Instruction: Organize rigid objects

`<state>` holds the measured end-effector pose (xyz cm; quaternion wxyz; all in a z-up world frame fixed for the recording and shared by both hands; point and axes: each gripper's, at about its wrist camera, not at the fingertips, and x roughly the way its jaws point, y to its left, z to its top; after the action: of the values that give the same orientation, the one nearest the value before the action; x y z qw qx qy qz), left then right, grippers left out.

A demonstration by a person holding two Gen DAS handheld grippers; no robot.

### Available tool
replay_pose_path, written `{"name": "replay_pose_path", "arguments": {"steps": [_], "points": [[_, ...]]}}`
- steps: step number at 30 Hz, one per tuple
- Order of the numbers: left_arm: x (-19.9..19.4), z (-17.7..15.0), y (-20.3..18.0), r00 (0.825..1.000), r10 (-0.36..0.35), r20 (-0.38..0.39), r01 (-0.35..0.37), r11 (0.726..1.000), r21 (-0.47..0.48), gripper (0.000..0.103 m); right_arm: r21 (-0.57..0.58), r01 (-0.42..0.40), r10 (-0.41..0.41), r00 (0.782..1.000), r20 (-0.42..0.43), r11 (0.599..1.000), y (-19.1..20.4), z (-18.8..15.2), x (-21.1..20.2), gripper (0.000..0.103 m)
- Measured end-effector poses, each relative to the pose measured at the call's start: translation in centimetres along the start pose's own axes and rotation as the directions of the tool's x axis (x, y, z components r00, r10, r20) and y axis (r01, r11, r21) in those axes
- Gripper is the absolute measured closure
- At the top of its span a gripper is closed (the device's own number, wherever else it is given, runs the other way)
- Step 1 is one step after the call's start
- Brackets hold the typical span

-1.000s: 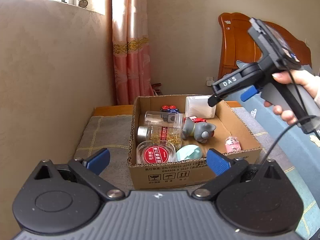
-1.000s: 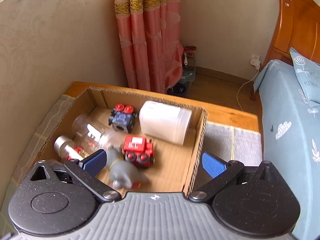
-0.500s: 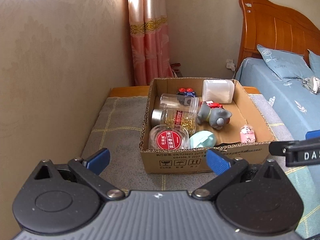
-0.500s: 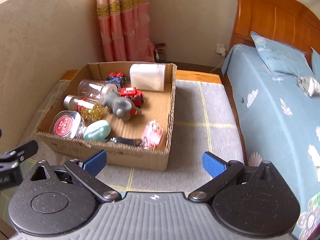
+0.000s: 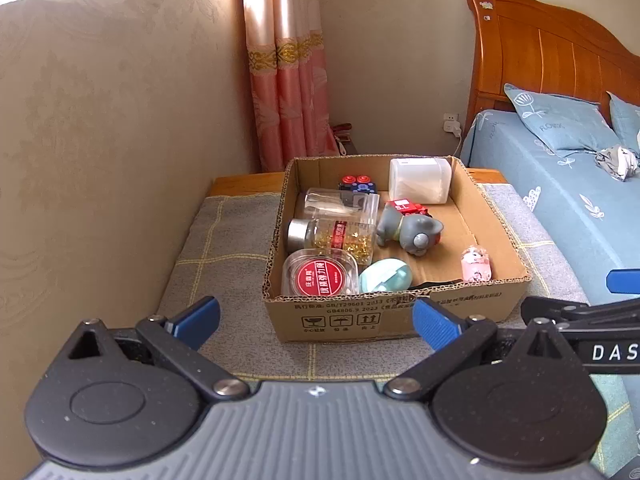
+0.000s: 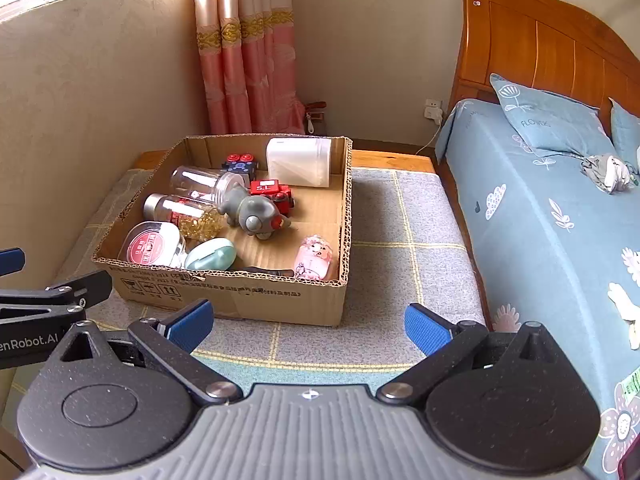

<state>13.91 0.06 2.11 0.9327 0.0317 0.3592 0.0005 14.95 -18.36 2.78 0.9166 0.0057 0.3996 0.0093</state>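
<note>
- Left wrist view: the left claw [image 5: 316,322] gapes wide, its blue pads far apart and holding nothing.
- Just ahead of it, between the two fingers, sits the cardboard box [image 5: 400,316] on a grey checked mat [image 5: 224,256].
- Nearest the claw inside the box lie a red-lidded round tub [image 5: 320,278] and, touching it on the right, a pale teal case [image 5: 385,277].
- Farther off lie a gold-filled jar [image 5: 332,234] on its side, a clear empty jar [image 5: 340,205], a grey toy figure [image 5: 412,230] and a white container [image 5: 420,180] at the far wall; a pink figurine [image 5: 475,263] lies by the right front corner.
- Off to the claw's right, part of the other tool shows at the frame edge, and the bed [image 5: 560,208] lies beyond.
- Right wrist view: the right claw [image 6: 308,328] is also spread wide and empty.
- The box [image 6: 280,296] sits ahead and to the left of this claw, its right wall roughly in line with the claw's centre.
- The red toy truck [image 6: 276,194] lies behind the grey figure [image 6: 256,212], touching it; a blue-and-red toy [image 6: 240,164] lies by the far wall.
- The left claw's black arm [image 6: 44,312] reaches in at the left edge.
</note>
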Motion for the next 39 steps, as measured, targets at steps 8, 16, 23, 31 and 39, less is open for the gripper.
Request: {"name": "replay_pose_path", "arguments": {"steps": [8,16,23,31,39], "points": [[-0.07,0.06,0.02,1.000,0.009,-0.002,-0.009,1.000,0.004,0.001,0.010,-0.001,0.001,1.000,0.006,1.000,-0.34,0.07,-0.16,0.000],[-0.42,0.24,0.00,1.000,0.013,0.006,-0.013,1.000,0.007,0.001,0.010,0.000,0.000,1.000,0.012,1.000,-0.34,0.08,-0.34,0.000],[-0.56,0.29,0.00,1.000,0.018,0.006,-0.018,1.000,0.007,0.001,0.010,0.001,-0.001,1.000,0.015,1.000,-0.35,0.13,-0.46,0.000],[-0.72,0.44,-0.03,0.999,0.036,0.010,-0.036,0.999,0.013,0.001,0.012,0.002,-0.002,1.000,0.018,1.000,-0.42,0.12,-0.48,0.000],[-0.82,0.49,-0.16,0.999,0.041,0.011,-0.042,0.999,0.019,0.001,0.006,0.002,-0.003,1.000,0.018,1.000,-0.40,0.14,-0.42,0.000]]}}
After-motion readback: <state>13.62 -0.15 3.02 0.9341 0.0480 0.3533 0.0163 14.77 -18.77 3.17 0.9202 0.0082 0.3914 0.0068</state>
